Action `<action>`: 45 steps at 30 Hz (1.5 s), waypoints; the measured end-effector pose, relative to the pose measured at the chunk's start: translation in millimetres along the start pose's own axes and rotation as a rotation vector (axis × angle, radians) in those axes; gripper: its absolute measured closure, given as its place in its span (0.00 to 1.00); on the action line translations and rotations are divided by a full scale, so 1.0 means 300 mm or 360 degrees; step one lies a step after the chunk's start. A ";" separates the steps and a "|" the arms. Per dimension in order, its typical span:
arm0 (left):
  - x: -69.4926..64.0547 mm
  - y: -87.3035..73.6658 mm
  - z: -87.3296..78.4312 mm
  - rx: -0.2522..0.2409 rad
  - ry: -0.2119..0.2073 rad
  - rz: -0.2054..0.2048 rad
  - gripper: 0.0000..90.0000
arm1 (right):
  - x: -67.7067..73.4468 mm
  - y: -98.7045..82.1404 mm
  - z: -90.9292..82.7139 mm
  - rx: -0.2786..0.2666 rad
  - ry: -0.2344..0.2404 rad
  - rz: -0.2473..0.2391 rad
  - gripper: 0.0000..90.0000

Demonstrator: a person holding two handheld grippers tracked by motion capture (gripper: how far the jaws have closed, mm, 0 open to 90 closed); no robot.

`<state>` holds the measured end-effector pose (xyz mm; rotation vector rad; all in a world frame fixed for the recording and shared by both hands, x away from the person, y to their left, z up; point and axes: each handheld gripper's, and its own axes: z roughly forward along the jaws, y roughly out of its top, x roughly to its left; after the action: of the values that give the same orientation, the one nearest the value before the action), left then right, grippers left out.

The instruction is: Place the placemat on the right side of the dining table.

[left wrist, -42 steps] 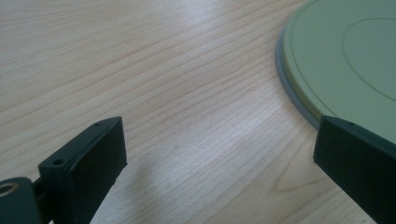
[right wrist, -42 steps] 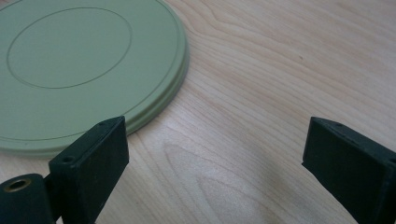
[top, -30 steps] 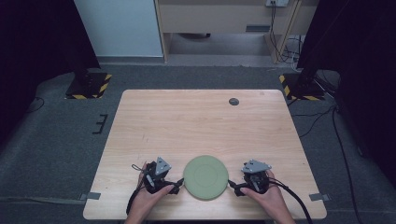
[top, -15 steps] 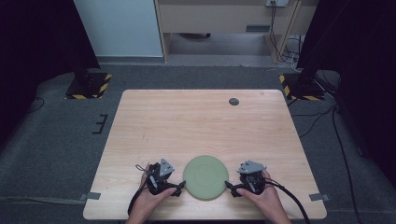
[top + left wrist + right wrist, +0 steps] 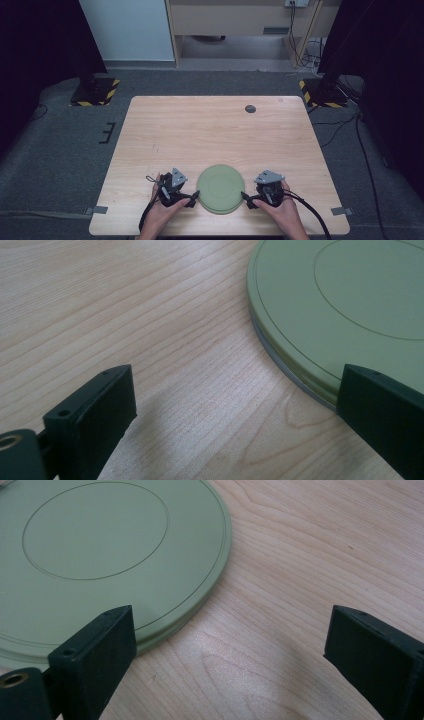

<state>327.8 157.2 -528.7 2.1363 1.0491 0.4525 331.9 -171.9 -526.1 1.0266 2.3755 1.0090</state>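
A green plate [image 5: 220, 188] lay flat near the bench's [image 5: 215, 130] front edge. The left gripper [image 5: 191, 198] and right gripper [image 5: 246, 200] flanked it, fingers spread, seemingly just touching its rim.

Plate [image 5: 350, 305] was cut off by the top and right edges in the left gripper view; its far half couldn't be seen there. In the right gripper view the plate [image 5: 100, 555] ran off the left and top edges. Left gripper [image 5: 235, 425]: both jaws were clipped by the bottom edge, the right one by the right edge too. Right gripper [image 5: 230, 665]: same clipping. In the high view both forearms were cut at the bottom edge, and the hands covered most of each gripper body. Small dark disc [image 5: 250, 108] near the table's far edge was too small to identify. Plate underside was hidden everywhere.
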 end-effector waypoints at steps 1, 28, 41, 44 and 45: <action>0.002 0.000 -0.004 -0.0005 -0.0002 -0.0004 0.03 | -0.001 -0.001 -0.002 -0.0003 0.0005 -0.0005 0.09; -0.011 0.015 0.016 -0.0029 0.0053 -0.0024 0.02 | -0.002 0.011 0.007 -0.0016 -0.0089 0.0038 0.07; -0.022 0.018 0.015 -0.0027 0.0074 -0.0008 0.01 | 0.000 0.007 0.006 -0.0006 -0.0065 0.0023 0.07; -0.021 0.020 0.019 -0.0031 0.0082 -0.0014 0.01 | 0.000 0.009 0.008 -0.0007 -0.0088 0.0033 0.07; -0.020 0.021 0.020 -0.0032 0.0085 -0.0017 0.01 | 0.000 0.010 0.009 -0.0008 -0.0094 0.0041 0.07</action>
<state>331.0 147.2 -528.3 2.1105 1.0808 0.5150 335.0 -169.3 -525.8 1.0729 2.3172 0.9793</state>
